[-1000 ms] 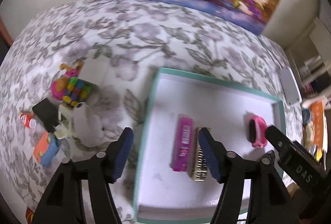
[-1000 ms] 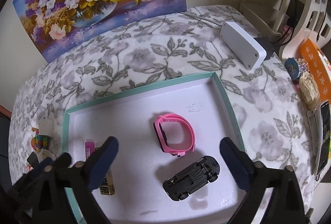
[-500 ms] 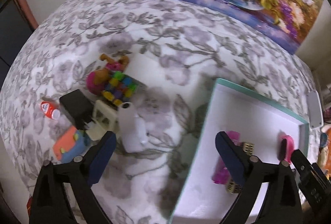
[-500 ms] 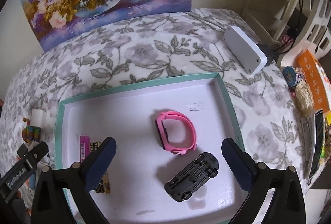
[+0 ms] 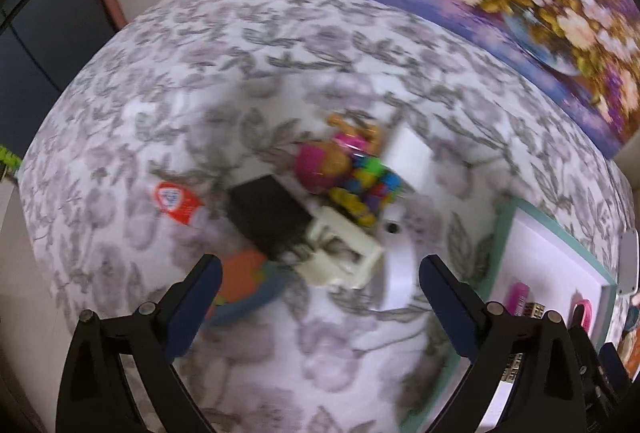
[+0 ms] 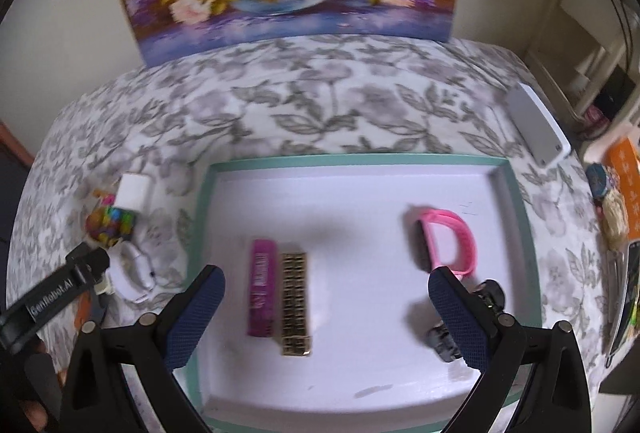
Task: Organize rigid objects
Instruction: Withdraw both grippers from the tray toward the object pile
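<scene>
Through my left wrist camera, my left claw (image 5: 318, 305) stood spread wide with nothing between its pads; its jaws had just been opening. It hung over the flowered worktop (image 5: 280, 45) with the loose heap ahead of it, around twelve o'clock from the pads. The black box (image 5: 269, 216) looked stiff and flat-sided, so I judged it would take a pinch across its two long faces without slipping. The cream plastic frame (image 5: 344, 253), touching it at four o'clock, seemed light and hollow, best taken by one bar. The white rounded piece (image 5: 397, 273) looked smooth and likely slippery. The multicoloured toy (image 5: 352, 173) at one o'clock was lumpy, and blur hid its details. The red-capped item (image 5: 176, 202) lay apart at ten o'clock, and an orange and blue toy (image 5: 244, 285) lay just beside my left pad. Through my right wrist camera, my right claw (image 6: 326, 317) was likewise spread and empty above the teal-rimmed tray (image 6: 360, 159). Inside lay the magenta bar (image 6: 262, 287) touching the gold patterned bar (image 6: 295, 303), both rigid and slim. The pink wristband (image 6: 452, 239) at two o'clock looked springy, better held by its dark face, and the black toy car (image 6: 464, 321) sat partly behind my right pad.
</scene>
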### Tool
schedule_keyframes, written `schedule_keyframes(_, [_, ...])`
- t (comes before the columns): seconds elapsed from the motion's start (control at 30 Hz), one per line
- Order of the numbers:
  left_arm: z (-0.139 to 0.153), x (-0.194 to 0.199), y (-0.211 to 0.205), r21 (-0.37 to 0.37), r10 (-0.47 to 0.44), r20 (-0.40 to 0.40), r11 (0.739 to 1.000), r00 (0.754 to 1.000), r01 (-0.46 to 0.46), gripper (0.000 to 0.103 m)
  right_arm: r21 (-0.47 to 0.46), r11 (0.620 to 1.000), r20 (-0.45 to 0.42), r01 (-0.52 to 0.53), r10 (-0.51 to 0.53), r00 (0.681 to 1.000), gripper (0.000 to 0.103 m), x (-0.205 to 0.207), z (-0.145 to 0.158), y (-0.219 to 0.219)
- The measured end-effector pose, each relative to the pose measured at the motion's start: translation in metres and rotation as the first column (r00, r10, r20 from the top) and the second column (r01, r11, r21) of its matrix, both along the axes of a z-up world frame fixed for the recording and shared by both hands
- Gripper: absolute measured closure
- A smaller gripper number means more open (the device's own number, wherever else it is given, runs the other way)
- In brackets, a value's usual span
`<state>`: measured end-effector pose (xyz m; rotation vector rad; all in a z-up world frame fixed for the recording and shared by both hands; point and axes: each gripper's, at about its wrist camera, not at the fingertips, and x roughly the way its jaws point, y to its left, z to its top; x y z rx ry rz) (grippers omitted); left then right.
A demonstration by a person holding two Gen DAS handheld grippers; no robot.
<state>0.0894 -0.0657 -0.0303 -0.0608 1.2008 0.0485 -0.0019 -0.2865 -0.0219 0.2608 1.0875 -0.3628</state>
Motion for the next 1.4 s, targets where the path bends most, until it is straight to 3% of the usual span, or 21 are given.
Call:
schedule_keyframes(0.53, [0.01,-0.006,0.066,-0.028,0.054,0.001,0.998,0.999,-0.054,0.004,0.025,0.986,-0.006,-0.168,0.168,0.986,0.0,0.015,0.0,0.083])
schedule_keyframes(0.83, [-0.006,-0.01,0.107,-0.04,0.123,-0.04,0.991,0.992,-0.124,0.004,0.092,0.972,-0.036,-0.218,0.222,0.974,0.0,0.025,-0.018,0.119])
schedule_keyframes(1.13, [-0.035,-0.004,0.106,-0.056,0.105,-0.139,0.992,0.985,-0.114,0.004,0.08,0.965,-0.107,-0.251,0.258,0.96,0.0,0.032,-0.042,0.141])
schedule_keyframes(1.3, [-0.038,-0.002,0.124,-0.085,0.165,-0.148,0.98,0.975,-0.179,0.004,0.102,0.957,-0.129,-0.271,0.282,0.951,0.0,0.033,-0.053,0.15])
schedule_keyframes(1.4, [-0.039,-0.003,0.137,-0.083,0.211,-0.151,0.971,0.966,-0.225,0.004,0.054,0.957,-0.147,-0.285,0.29,0.946,0.0,0.034,-0.056,0.161])
